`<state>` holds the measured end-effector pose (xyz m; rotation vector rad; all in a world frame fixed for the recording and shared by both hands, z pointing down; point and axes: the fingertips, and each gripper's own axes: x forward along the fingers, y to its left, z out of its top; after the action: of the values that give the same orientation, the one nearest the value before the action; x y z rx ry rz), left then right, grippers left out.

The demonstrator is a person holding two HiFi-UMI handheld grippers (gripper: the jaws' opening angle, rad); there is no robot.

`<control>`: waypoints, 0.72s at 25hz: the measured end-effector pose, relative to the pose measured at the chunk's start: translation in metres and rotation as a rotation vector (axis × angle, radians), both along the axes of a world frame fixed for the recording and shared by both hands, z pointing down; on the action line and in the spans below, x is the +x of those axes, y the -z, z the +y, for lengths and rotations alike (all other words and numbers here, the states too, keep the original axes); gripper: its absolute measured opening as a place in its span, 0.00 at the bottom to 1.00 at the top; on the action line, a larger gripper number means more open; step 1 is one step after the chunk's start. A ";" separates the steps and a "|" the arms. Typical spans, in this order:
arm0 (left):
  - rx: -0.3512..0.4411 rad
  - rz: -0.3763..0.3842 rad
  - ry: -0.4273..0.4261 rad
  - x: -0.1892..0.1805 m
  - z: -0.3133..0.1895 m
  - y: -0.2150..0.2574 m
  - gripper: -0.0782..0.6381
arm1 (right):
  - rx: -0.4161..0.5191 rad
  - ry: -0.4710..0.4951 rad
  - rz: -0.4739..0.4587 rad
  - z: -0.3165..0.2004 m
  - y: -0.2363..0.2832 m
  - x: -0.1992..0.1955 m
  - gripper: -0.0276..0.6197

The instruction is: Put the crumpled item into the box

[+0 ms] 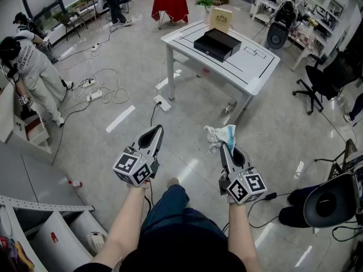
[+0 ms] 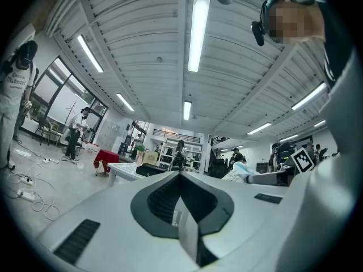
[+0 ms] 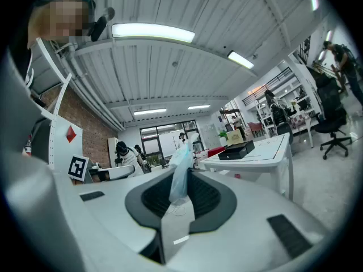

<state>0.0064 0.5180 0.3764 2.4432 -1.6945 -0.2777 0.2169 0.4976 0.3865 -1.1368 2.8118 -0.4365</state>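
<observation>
Holding crumpled item (image 1: 220, 136) in right gripper (image 1: 225, 146), jaws nearly together and pinching its lower end, with the rest sticking up past the tips. Looks like thin white and pale-blue sheet, fabric or film, can't tell which. Judged from that: near weightless, limp, no stiffness, not fragile, squashes to almost nothing under the pads. Prone to slipping out on any slackening, with only a thin fold clamped. Better taken through the bunched middle than by a loose corner, but adequate as gripped for a carry. Left gripper (image 1: 154, 134) closed on nothing, held level beside the right. Box (image 1: 217, 43) black, open, sitting on white table (image 1: 255, 61) across the floor, well apart from both grippers. Not yet near the drop point. Likely to flutter rather than fall straight, so best let go low, down between the box walls, not from above.
</observation>
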 end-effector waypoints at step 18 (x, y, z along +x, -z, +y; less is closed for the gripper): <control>-0.012 0.008 0.009 -0.017 -0.104 -0.019 0.11 | -0.004 0.002 0.018 -0.104 -0.010 -0.020 0.13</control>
<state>-0.0105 0.4135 0.3952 2.4235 -1.6999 -0.2770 0.1970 0.3936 0.3967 -1.1448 2.8290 -0.4347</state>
